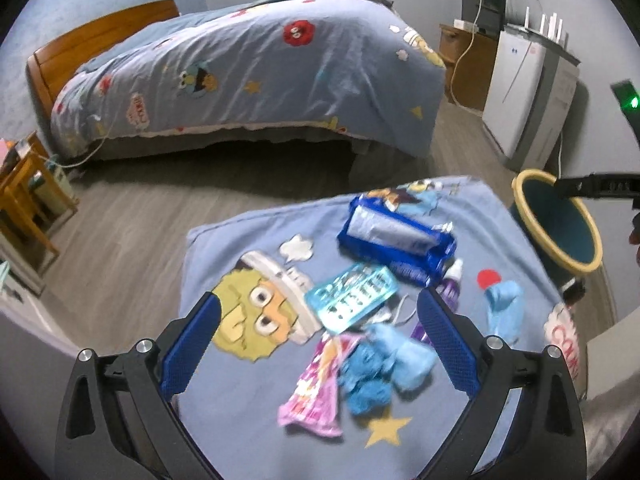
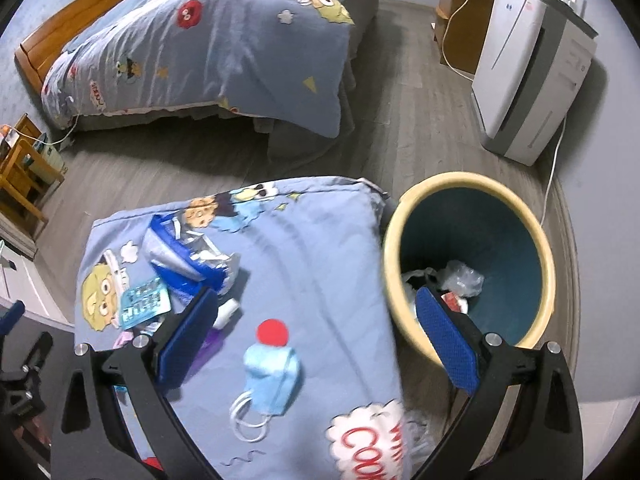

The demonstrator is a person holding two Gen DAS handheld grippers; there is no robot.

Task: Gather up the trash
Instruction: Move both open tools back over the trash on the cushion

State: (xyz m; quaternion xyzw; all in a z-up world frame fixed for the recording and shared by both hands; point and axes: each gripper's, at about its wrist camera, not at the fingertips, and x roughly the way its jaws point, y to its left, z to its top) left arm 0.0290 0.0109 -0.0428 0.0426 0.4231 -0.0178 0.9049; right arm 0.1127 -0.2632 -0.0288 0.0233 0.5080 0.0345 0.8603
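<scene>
Both tongs wide open, empty: left gripper [image 1: 320,344] above the clumped pink wrapper [image 1: 314,392], teal packet [image 1: 352,296] and blue crumple [image 1: 384,368], so may pinch several; right gripper [image 2: 316,332] near face mask [image 2: 270,376], whose loops could snag short of the bin [image 2: 404,216] at right.

Glossy foil wrapper [image 1: 396,236], cloth cover [image 2: 320,248], wooden floor [image 2: 420,120]

A bed [image 1: 248,76] with a wooden headboard [image 1: 100,36] and a cartoon-print blue duvet [image 2: 224,40] stands across the grey plank floor [image 2: 408,112]. Against the far wall a white appliance [image 2: 528,76] stands beside a wooden cabinet [image 1: 468,68], and a wooden side table [image 1: 24,196] sits at the left edge.
</scene>
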